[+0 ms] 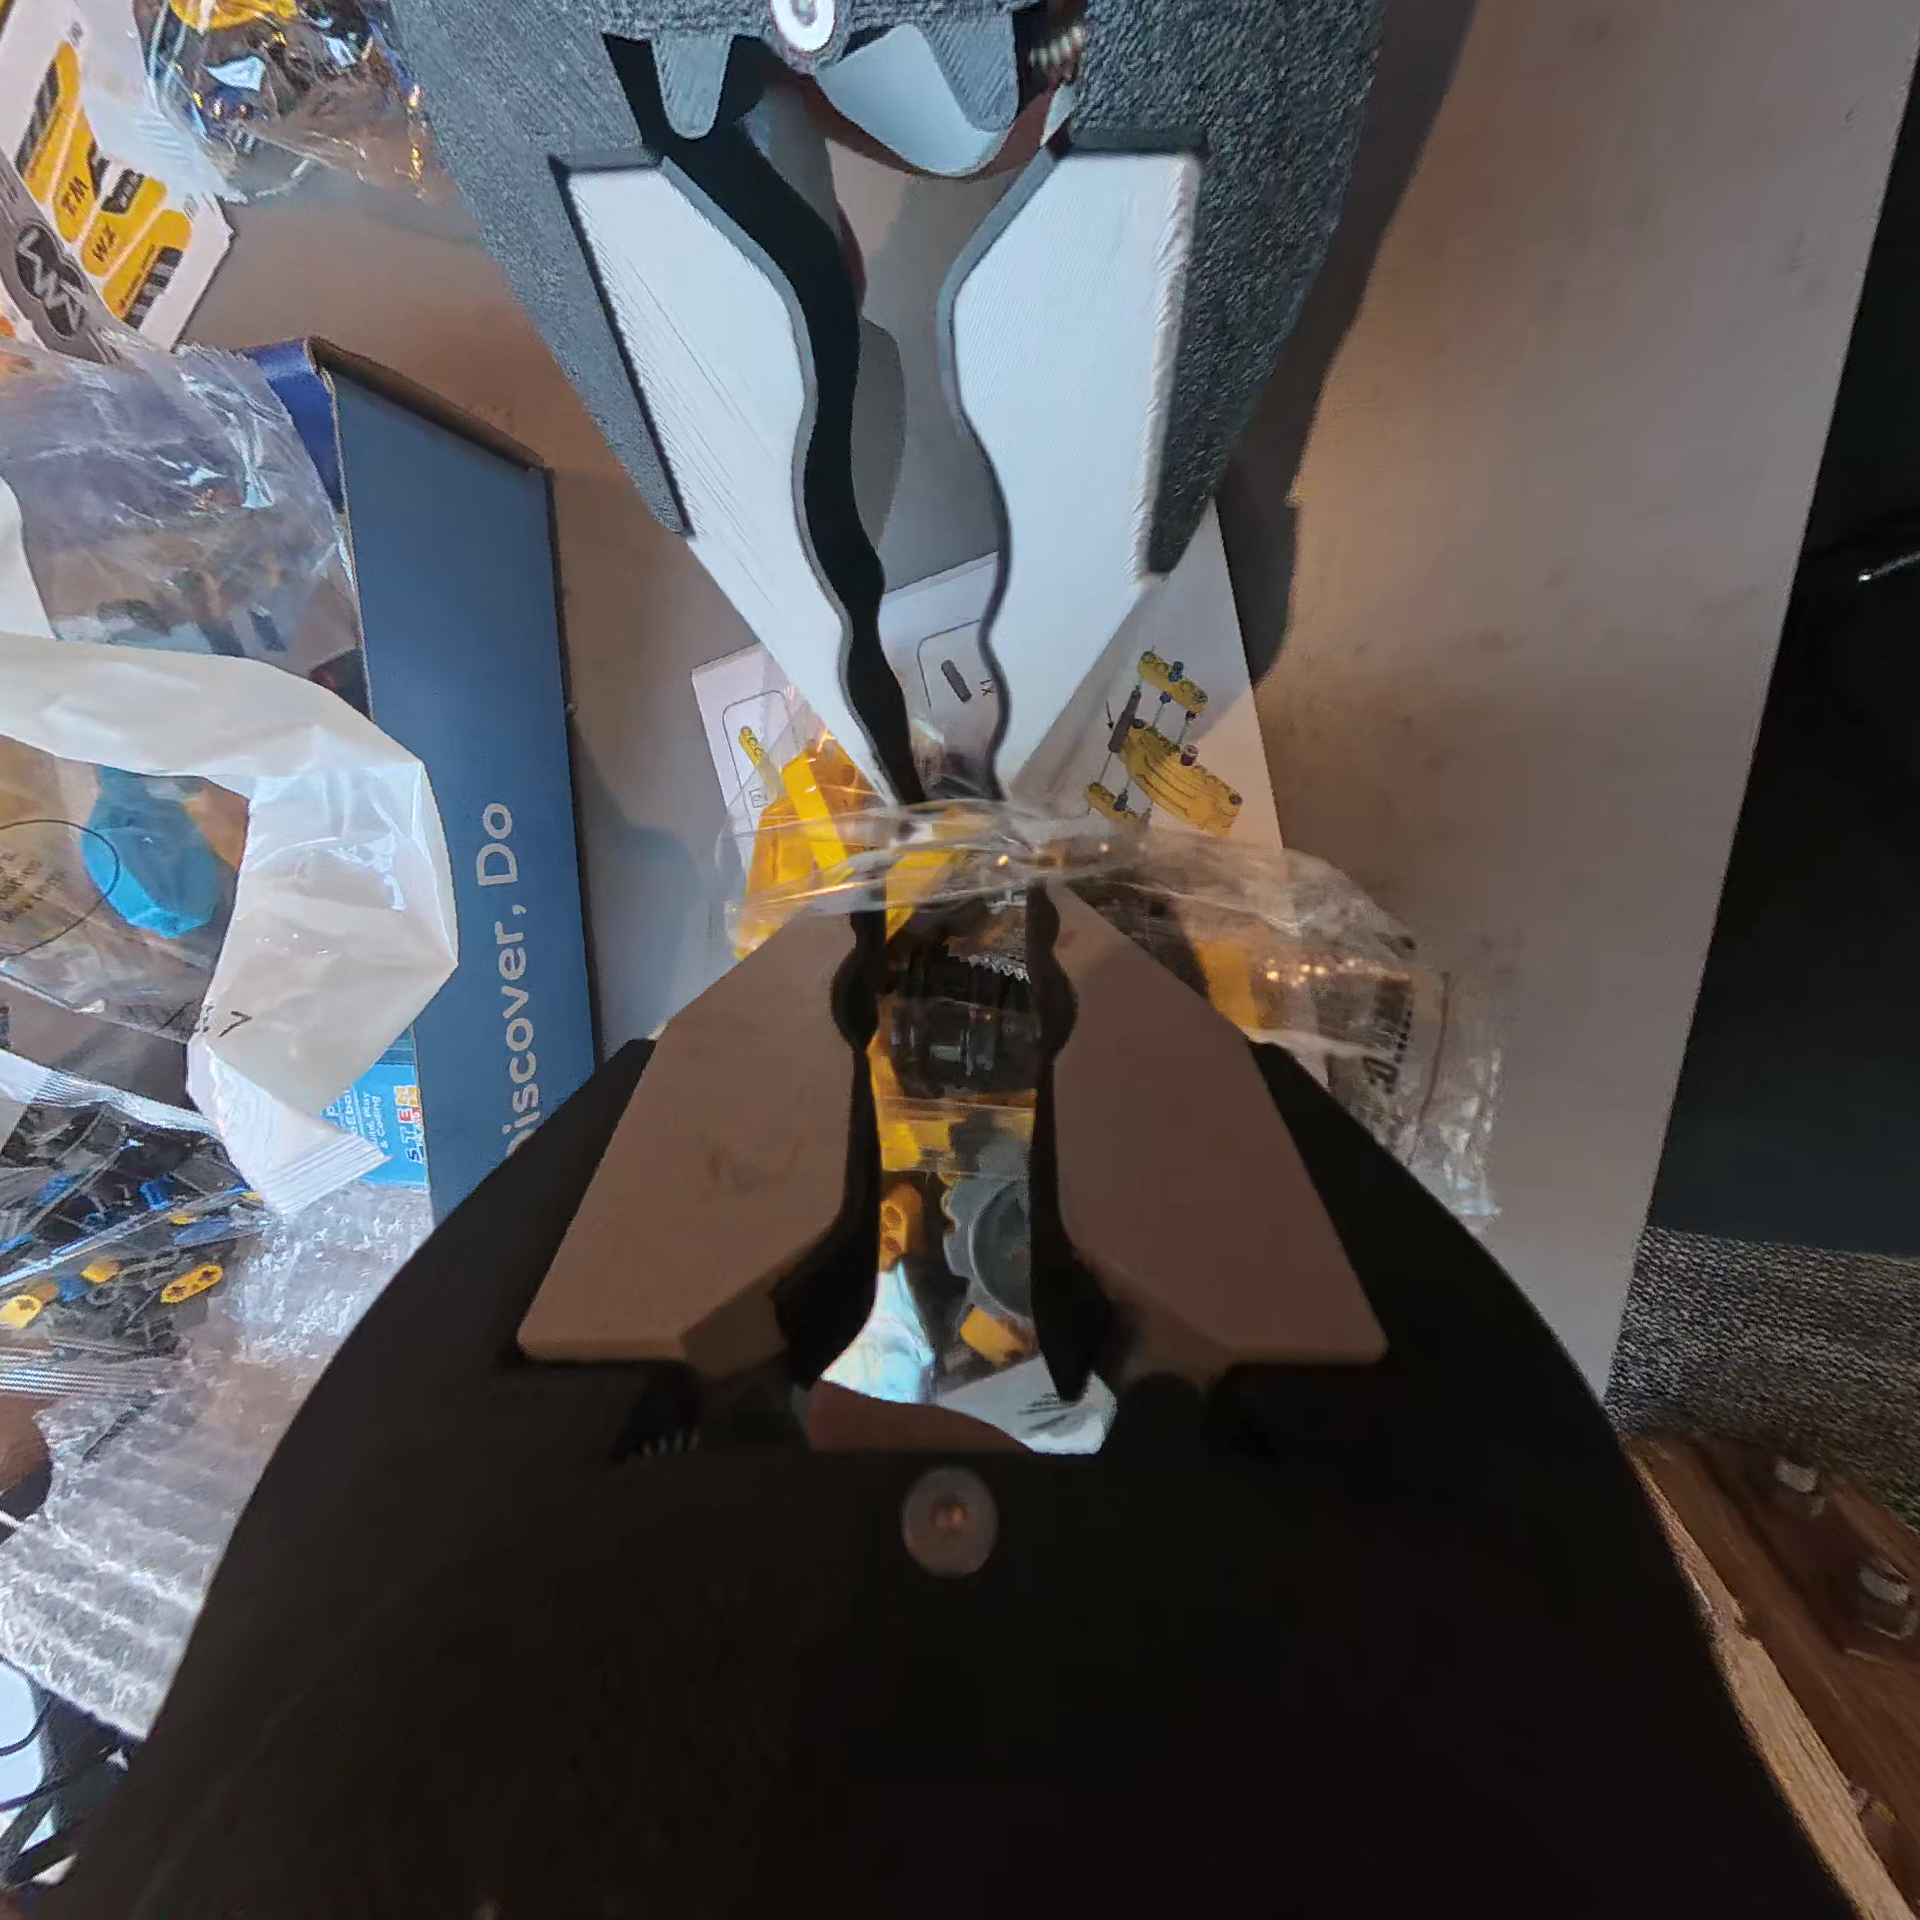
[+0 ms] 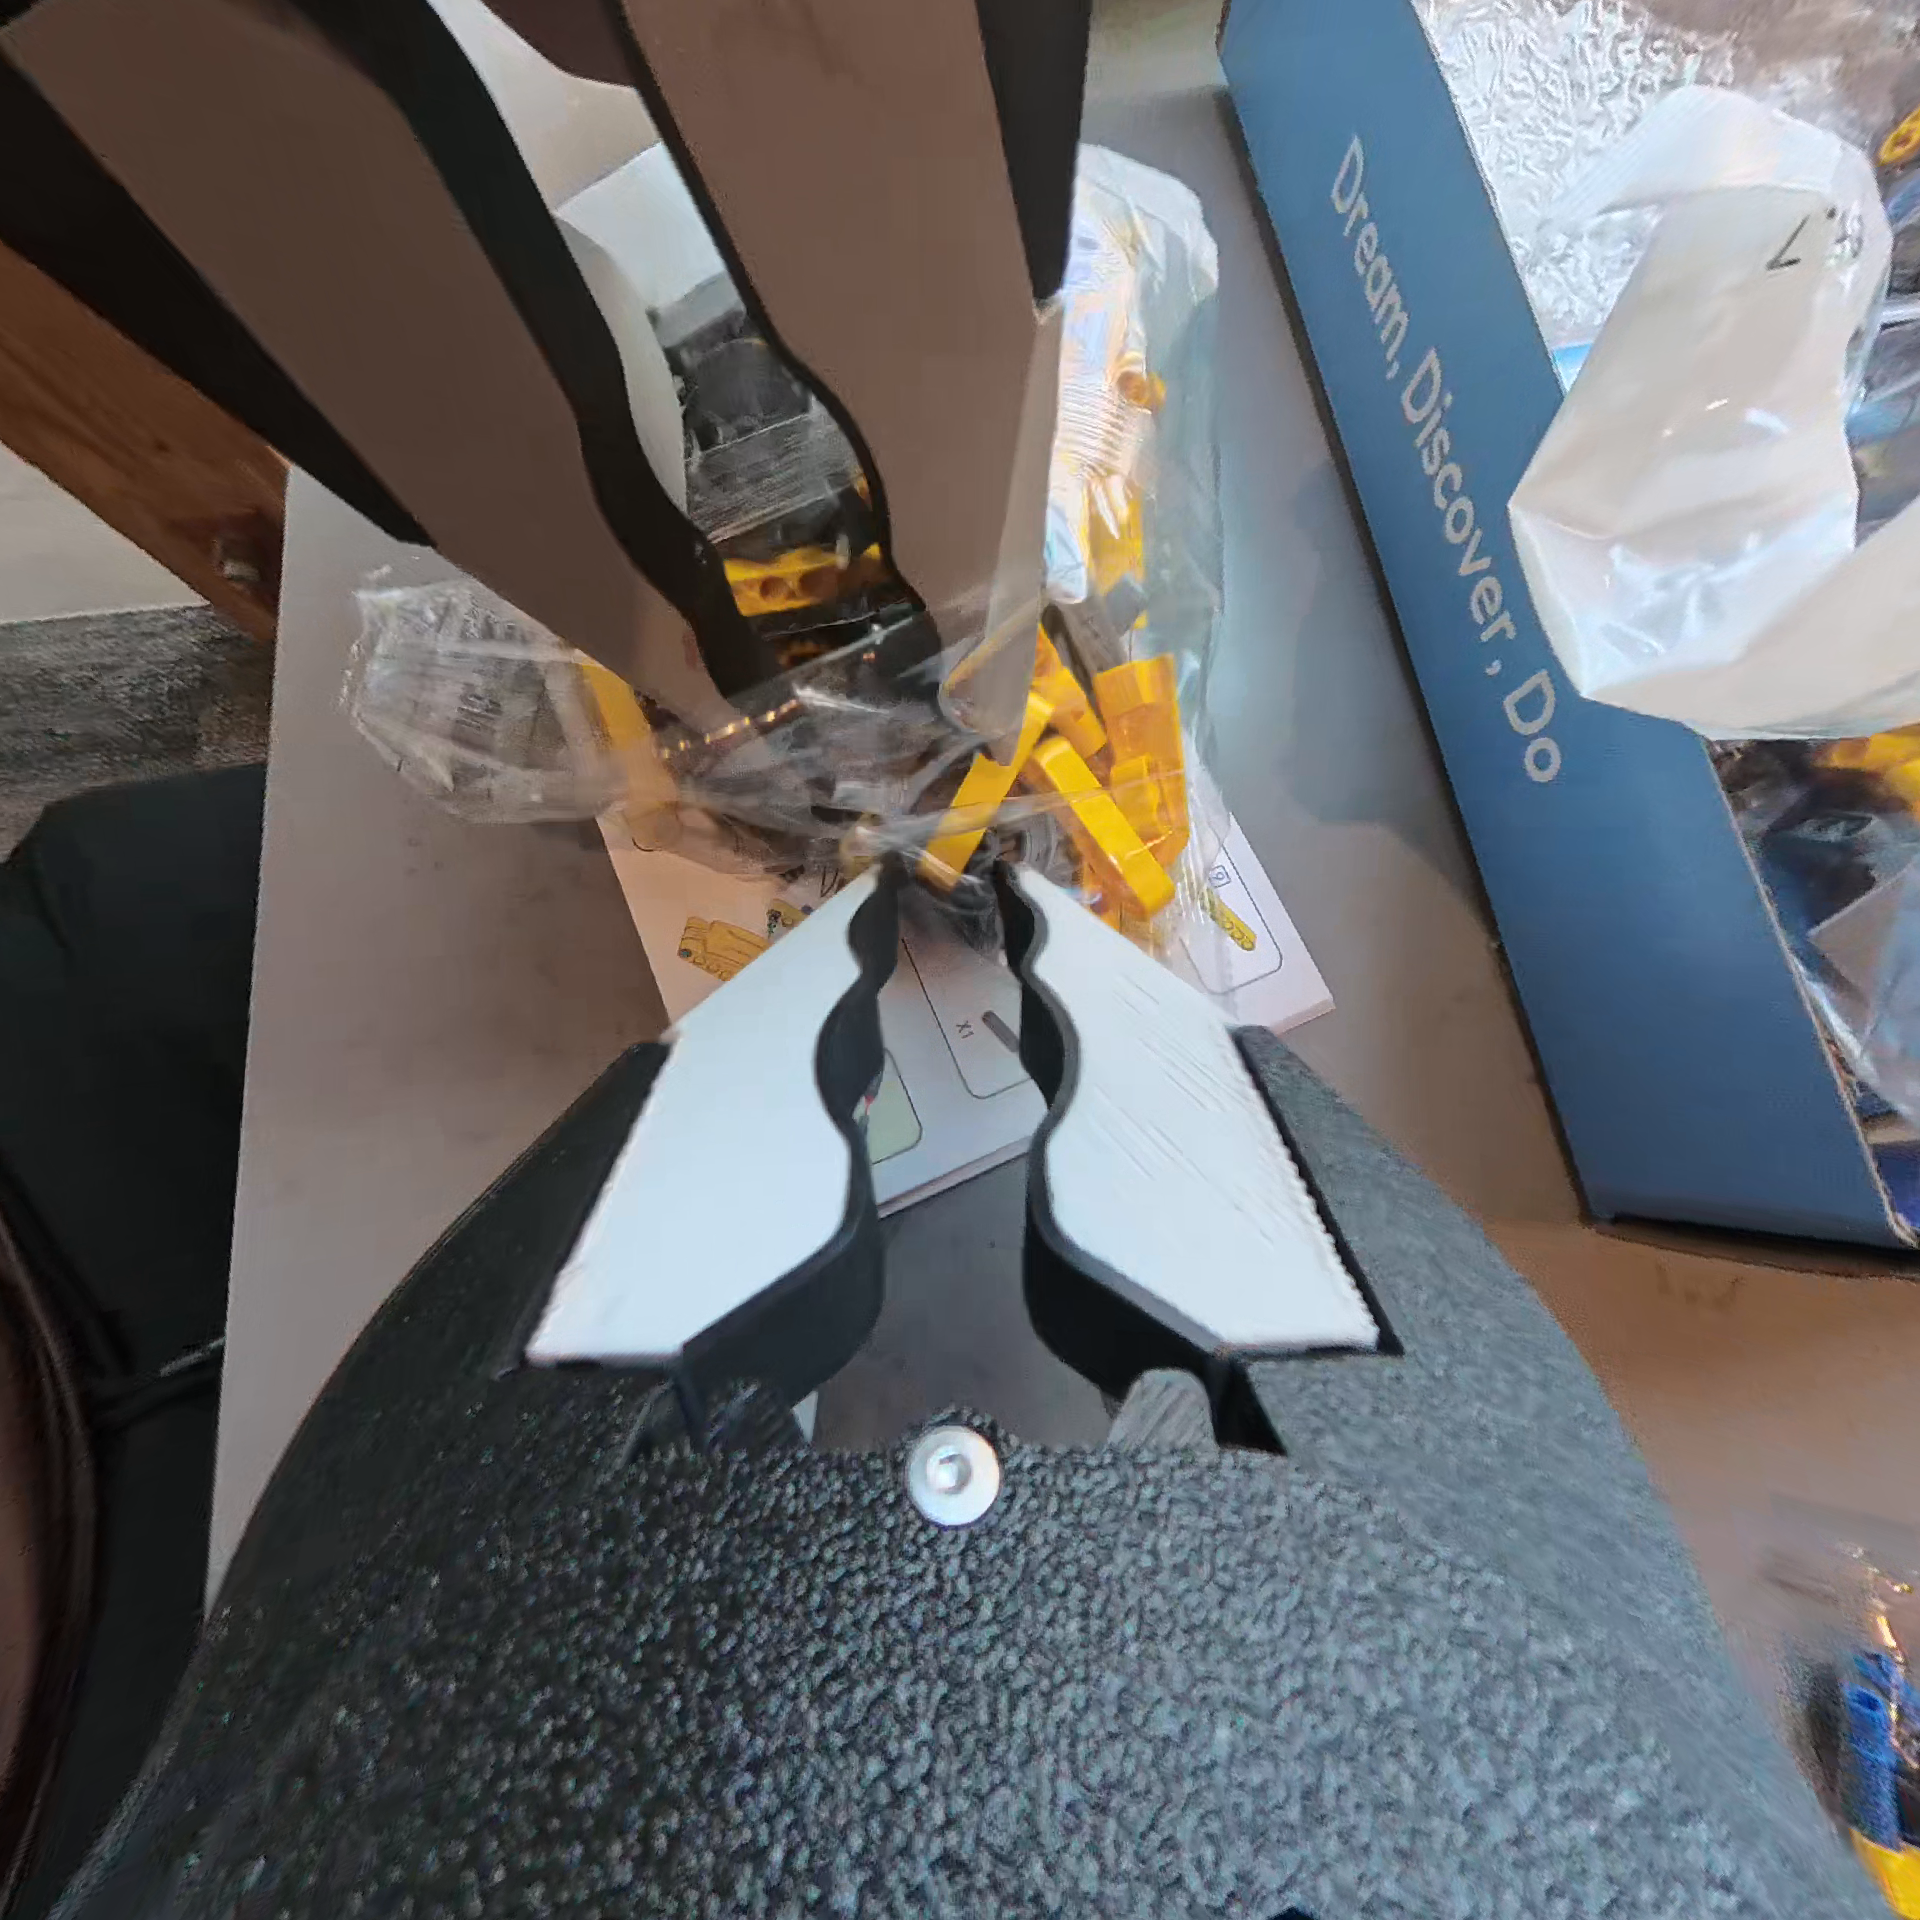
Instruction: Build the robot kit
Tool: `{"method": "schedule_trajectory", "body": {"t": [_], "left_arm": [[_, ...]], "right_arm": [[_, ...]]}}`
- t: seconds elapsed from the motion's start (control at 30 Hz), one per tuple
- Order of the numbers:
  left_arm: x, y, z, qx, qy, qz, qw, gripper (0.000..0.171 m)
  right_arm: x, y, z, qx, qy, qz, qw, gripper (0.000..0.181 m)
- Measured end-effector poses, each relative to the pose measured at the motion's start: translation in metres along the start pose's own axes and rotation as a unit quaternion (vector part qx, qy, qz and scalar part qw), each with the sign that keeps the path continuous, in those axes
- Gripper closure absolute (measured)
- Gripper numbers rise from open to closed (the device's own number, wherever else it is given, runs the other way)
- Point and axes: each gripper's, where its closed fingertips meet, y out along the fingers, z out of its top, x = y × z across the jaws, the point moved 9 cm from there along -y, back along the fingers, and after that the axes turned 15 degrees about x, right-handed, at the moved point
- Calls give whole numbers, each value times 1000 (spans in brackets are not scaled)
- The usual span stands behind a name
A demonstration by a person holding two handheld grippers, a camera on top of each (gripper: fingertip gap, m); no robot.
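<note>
A clear plastic bag [image 1: 1195, 914] of yellow and dark building pieces hangs between two grippers above an instruction sheet [image 1: 1195, 665] on a grey table [image 1: 1507, 520]. The left gripper [image 1: 951, 914], tan-fingered, pinches the bag's crumpled top; the right gripper [image 2: 940, 873], white-fingered, meets it tip to tip from the far side, clamped narrowly on the same film. A blue box [image 1: 457, 727] lies left, with other bags of pieces [image 1: 114, 1236] beyond it.
</note>
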Motion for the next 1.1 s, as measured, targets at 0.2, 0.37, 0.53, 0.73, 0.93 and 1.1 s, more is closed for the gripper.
{"method": "schedule_trajectory", "body": {"t": [0.2,0.37,0.53,0.73,0.93,1.1], "left_arm": [[-6,-4,-2,-19,19,11,1000,152],[-7,-10,-3,-36,28,12,999,156],[2,-17,1,27,-13,4,1000,157],[10,-35,-3,70,-35,43,996,159],[24,-29,-9,94,-60,32,993,156],[17,-41,-10,121,-140,29,982,169]], "right_arm": [[-4,2,0,-4,-38,-18,999,176],[-4,-6,-2,0,-36,-12,999,176],[0,-19,3,31,46,-18,998,152],[-6,-45,11,105,156,10,982,151],[-33,-37,26,108,178,28,978,124],[-51,-21,24,56,77,-65,993,116]]}}
